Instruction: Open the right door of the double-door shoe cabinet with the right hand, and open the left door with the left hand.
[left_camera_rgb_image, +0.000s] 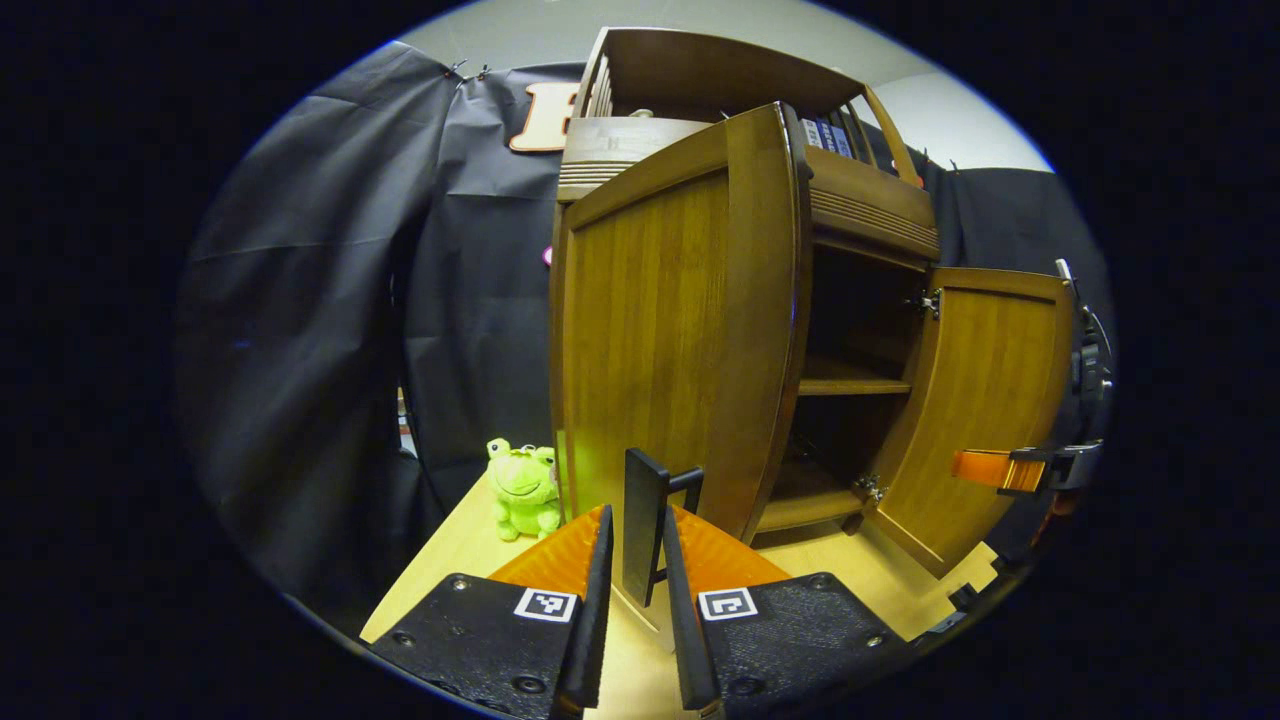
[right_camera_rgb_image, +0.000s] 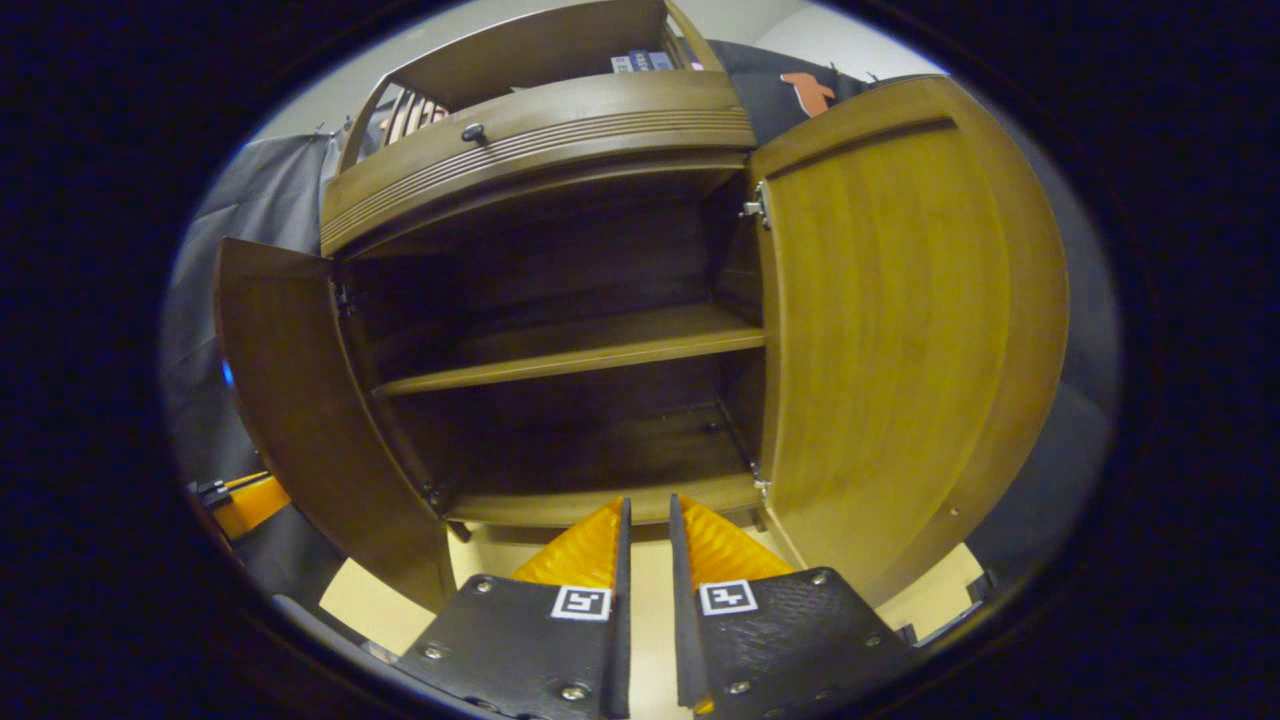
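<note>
Your left gripper (left_camera_rgb_image: 637, 570) has its orange fingers nearly closed, pinching the black handle (left_camera_rgb_image: 645, 525) of the left door (left_camera_rgb_image: 670, 340), which stands swung well out from the shoe cabinet (right_camera_rgb_image: 540, 130). Over in the right gripper view, your right gripper (right_camera_rgb_image: 645, 560) is almost closed too but holds nothing, hovering in front of the cabinet's open middle. Its right door (right_camera_rgb_image: 900, 340) is swung wide, with both shelves showing. I'd say you're basically done, maybe just let go.
</note>
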